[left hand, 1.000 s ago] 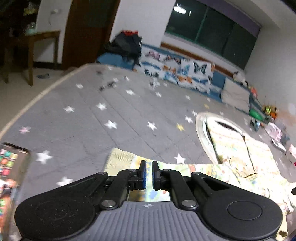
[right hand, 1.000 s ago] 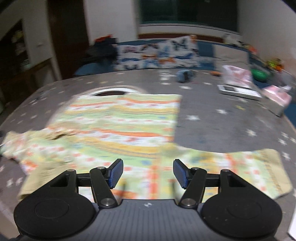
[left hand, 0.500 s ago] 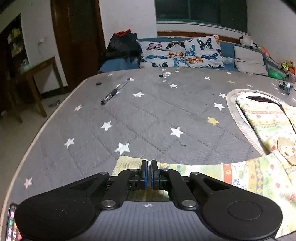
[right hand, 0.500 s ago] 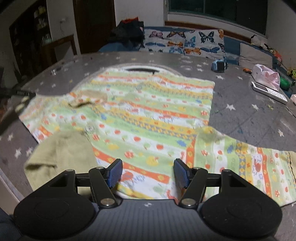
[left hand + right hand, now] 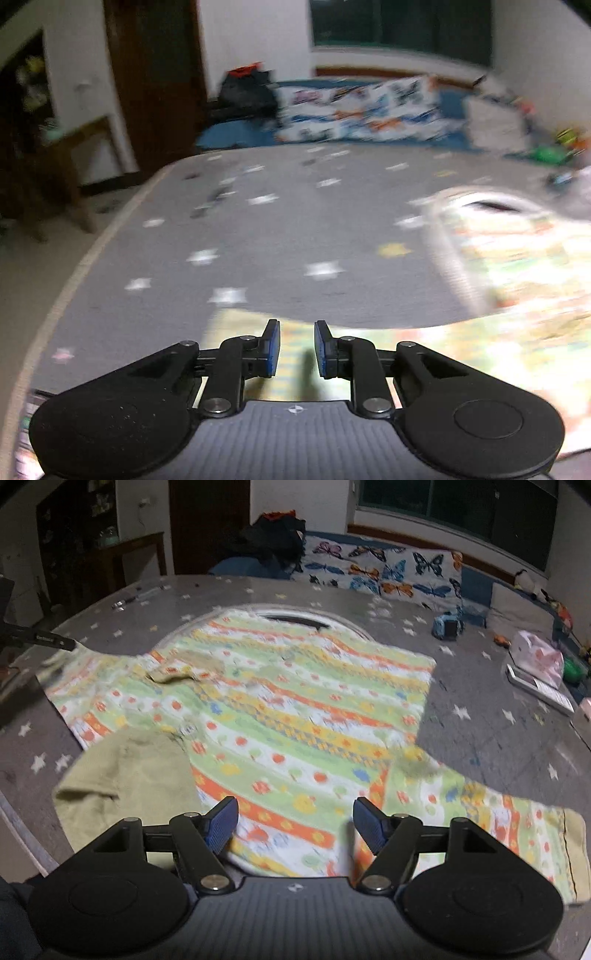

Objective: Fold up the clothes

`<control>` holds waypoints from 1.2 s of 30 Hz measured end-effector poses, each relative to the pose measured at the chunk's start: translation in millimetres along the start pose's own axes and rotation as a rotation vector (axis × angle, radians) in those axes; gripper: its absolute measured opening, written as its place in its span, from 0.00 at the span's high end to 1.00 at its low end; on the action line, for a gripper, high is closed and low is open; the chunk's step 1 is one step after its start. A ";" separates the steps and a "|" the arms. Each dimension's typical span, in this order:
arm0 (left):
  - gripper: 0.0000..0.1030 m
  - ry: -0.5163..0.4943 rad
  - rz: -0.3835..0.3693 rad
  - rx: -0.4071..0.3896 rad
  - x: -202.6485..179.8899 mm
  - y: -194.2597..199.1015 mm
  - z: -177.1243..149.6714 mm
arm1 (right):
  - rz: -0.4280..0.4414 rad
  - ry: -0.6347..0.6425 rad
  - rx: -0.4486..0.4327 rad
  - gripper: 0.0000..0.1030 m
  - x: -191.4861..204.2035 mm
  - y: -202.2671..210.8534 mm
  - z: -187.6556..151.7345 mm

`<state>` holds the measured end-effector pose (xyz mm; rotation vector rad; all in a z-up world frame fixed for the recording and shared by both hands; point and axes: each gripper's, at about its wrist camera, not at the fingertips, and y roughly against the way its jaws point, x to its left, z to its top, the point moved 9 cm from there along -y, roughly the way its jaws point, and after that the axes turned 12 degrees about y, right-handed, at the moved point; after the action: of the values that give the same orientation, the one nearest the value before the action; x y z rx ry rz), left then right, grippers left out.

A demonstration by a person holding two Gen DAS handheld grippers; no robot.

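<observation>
Since earlier: left gripper [image 5: 295,347] parted, sleeve released, nothing held. Right gripper [image 5: 293,825] wide apart, empty, over hem. Striped garment [image 5: 295,716] flat on star-print mattress [image 5: 258,240], ready for folding

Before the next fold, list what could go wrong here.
1. The left gripper has its jaws open over the sleeve; it may lie uneven.
2. The olive collar is bunched; a fold could trap the wrinkle.
3. The right gripper hangs open above the shirt and could snag it.
</observation>
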<state>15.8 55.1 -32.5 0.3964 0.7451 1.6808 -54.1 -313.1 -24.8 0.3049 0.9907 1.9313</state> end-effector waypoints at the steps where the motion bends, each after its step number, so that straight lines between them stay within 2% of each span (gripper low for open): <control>1: 0.80 0.005 -0.057 0.002 -14.4 6.8 -2.2 | 0.004 0.003 -0.009 0.32 1.7 0.9 3.9; 4: 0.80 -0.024 -0.226 0.041 -66.3 23.7 -18.8 | 0.036 0.014 -0.051 0.33 13.6 -3.3 26.3; 7: 0.80 -0.101 -0.336 0.085 -114.1 29.8 -43.1 | 0.065 0.045 -0.098 0.34 31.5 -11.9 51.7; 8: 0.79 -0.131 -0.350 0.094 -124.6 30.3 -51.0 | 0.070 0.055 -0.110 0.35 36.5 -15.2 58.6; 11: 0.80 -0.207 -0.349 0.109 -137.5 26.8 -70.7 | 0.106 0.061 -0.135 0.36 53.9 -26.8 77.5; 14: 0.79 -0.246 -0.329 0.115 -131.6 25.8 -81.4 | 0.105 0.090 -0.139 0.36 68.9 -38.8 84.1; 20: 0.77 -0.294 -0.316 0.104 -120.3 30.5 -84.6 | 0.083 0.169 -0.064 0.38 84.3 -57.0 65.1; 25: 0.77 -0.318 -0.319 0.107 -121.9 33.2 -85.5 | 0.097 0.151 -0.055 0.37 75.8 -48.7 55.0; 29: 0.77 -0.313 -0.315 0.111 -122.3 36.5 -80.9 | 0.115 0.115 -0.086 0.37 71.9 -33.1 55.7; 33: 0.77 -0.337 -0.401 0.113 -139.5 53.4 -82.6 | 0.098 0.145 -0.081 0.39 70.6 -16.6 46.1; 36: 0.77 -0.354 -0.466 0.113 -152.3 66.6 -84.0 | 0.123 0.180 -0.071 0.46 79.8 -7.1 36.5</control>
<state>-48.3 -119.8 -30.3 0.5369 0.6113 1.0974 -73.2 -227.3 -20.4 0.1565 1.0368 2.1303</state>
